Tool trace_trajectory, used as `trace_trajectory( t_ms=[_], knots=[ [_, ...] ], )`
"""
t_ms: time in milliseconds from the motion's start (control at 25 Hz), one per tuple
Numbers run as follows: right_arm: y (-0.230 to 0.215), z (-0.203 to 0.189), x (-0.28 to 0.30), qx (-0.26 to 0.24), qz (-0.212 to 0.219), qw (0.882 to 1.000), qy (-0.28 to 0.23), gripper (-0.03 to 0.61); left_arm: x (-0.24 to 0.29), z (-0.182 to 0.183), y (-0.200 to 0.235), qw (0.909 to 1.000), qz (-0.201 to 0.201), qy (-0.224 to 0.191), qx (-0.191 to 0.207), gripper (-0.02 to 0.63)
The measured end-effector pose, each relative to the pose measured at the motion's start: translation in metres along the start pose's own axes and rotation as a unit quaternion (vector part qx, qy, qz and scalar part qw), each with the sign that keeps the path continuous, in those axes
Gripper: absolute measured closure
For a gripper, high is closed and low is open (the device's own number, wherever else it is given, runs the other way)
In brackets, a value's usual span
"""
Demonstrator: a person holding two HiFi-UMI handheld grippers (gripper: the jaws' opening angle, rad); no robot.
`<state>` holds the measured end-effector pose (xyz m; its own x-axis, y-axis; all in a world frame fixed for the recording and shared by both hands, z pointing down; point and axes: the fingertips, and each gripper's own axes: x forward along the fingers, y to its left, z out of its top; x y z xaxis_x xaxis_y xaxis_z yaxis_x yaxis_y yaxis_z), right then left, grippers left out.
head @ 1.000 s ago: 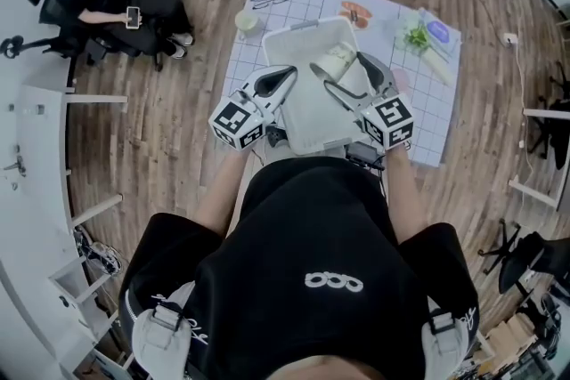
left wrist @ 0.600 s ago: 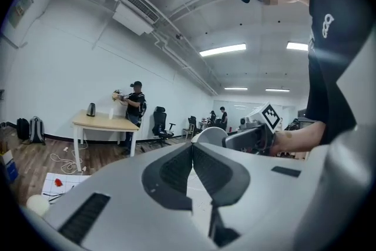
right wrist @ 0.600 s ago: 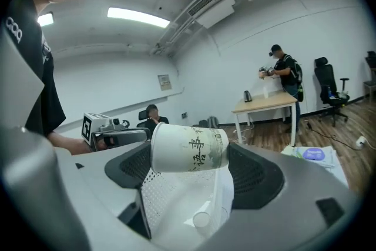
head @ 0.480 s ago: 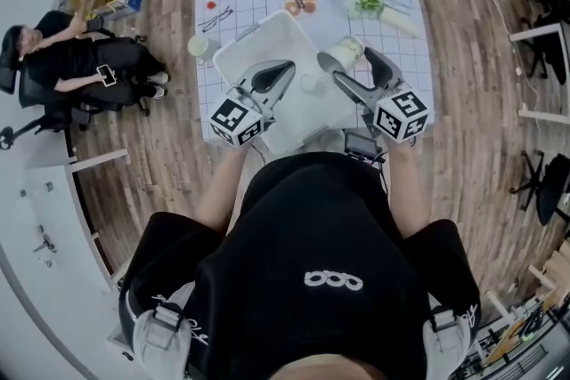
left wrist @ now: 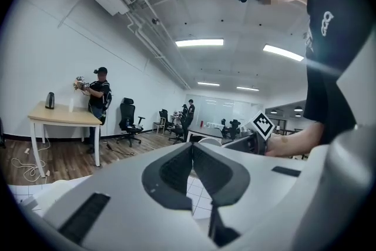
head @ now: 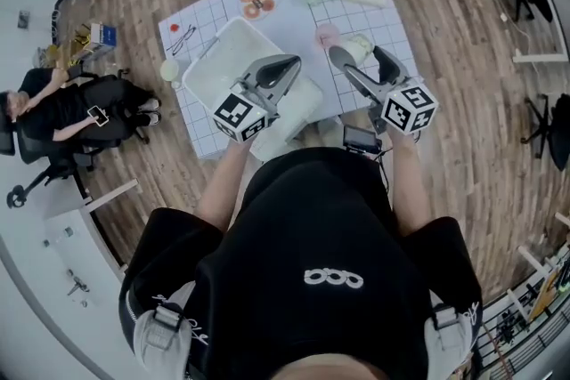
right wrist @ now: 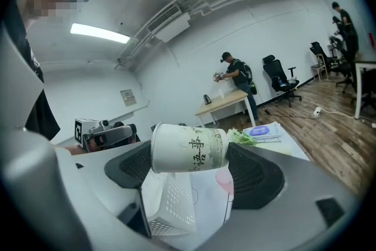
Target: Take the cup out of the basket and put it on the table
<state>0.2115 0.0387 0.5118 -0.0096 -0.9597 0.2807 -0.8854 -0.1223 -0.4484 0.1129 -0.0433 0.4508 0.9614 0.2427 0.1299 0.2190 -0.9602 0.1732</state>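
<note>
The paper cup (right wrist: 188,147), lying sideways, is clamped in the right claw (head: 360,60) clear of the white basket (head: 209,71), above the gridded surface (head: 392,36) for placement, while the left claw (left wrist: 192,150) is closed on nothing.

Left gripper (head: 287,65) held out in front of torso, near level, jaws pressed together, nothing between. Right gripper (head: 358,53) alongside, well apart from left, jaws clamped on cup (right wrist: 188,148) lying sideways. Left forearm (head: 218,182) and right forearm (head: 405,182) bare, extended forward.
</note>
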Motion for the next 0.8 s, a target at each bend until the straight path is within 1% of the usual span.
trace_trajectory(
  t_ms=[120, 200, 320, 400, 520, 680, 800],
  knots=[
    [-0.019, -0.022, 0.001, 0.053, -0.001, 0.999, 0.007, 0.178, 0.007, -0.004, -0.005, 1.0, -0.006, 0.008, -0.001, 0.604],
    [-0.033, -0.045, 0.005, 0.082, -0.002, 0.996, 0.023, 0.178, 0.01, -0.006, -0.006, 0.9999, -0.005, 0.013, -0.002, 0.604],
    [-0.053, -0.086, 0.015, 0.138, 0.002, 0.989, 0.052, 0.178, 0.012, -0.011, -0.007, 0.9998, -0.002, 0.018, -0.003, 0.604],
    [-0.064, -0.111, 0.023, 0.18, 0.007, 0.981, 0.071, 0.178, 0.013, -0.013, -0.007, 0.9997, 0.001, 0.022, -0.003, 0.604],
    [-0.076, -0.14, 0.038, 0.234, 0.019, 0.968, 0.091, 0.178, 0.015, -0.017, -0.008, 0.9996, 0.005, 0.027, -0.006, 0.604],
    [-0.093, -0.176, 0.057, 0.287, 0.024, 0.95, 0.119, 0.178, 0.016, -0.022, -0.008, 0.9994, 0.013, 0.032, -0.009, 0.604],
    [-0.101, -0.197, 0.065, 0.33, 0.031, 0.934, 0.133, 0.178, 0.016, -0.024, -0.008, 0.9992, 0.019, 0.033, -0.011, 0.604]
  ],
)
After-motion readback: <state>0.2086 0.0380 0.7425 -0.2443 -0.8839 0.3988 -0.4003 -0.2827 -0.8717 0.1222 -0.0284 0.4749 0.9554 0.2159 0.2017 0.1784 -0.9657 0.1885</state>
